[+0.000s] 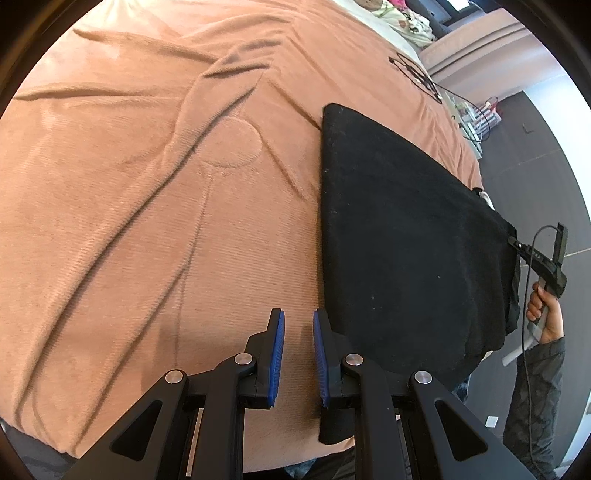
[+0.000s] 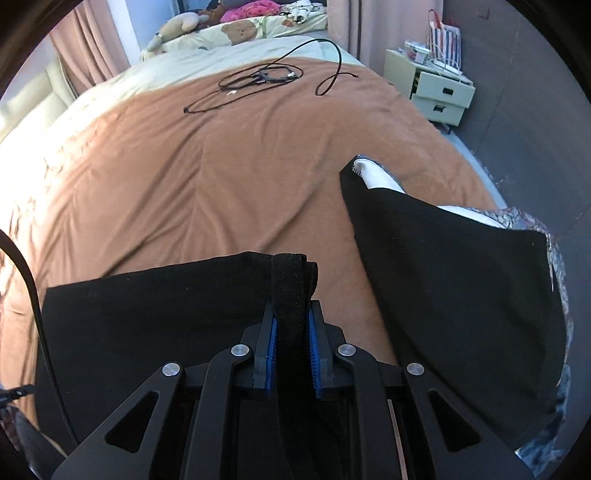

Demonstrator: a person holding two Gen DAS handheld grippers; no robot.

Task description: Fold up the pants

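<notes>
Black pants (image 1: pixel 406 240) lie on the right part of a brown blanket (image 1: pixel 147 184). My left gripper (image 1: pixel 298 317) hovers over the blanket just beside the pants' near left edge. It is open by a narrow gap, with only blanket showing between its blue pads. My right gripper (image 2: pixel 291 306) is shut on a bunched strip of the black pants (image 2: pixel 147 314) and lifts it off the bed. In the left wrist view the right gripper (image 1: pixel 517 244) is at the pants' right edge, held by a hand (image 1: pixel 543 306). Another flap of the pants (image 2: pixel 461 277) hangs at the right, with white pocket lining (image 2: pixel 373 177) showing.
Black cables (image 2: pixel 258 79) lie on the far part of the blanket (image 2: pixel 221 166). Pillows and plush toys (image 2: pixel 207 26) sit at the head of the bed. A cream nightstand (image 2: pixel 439 88) stands at the far right, with dark floor (image 1: pixel 535 166) beside the bed.
</notes>
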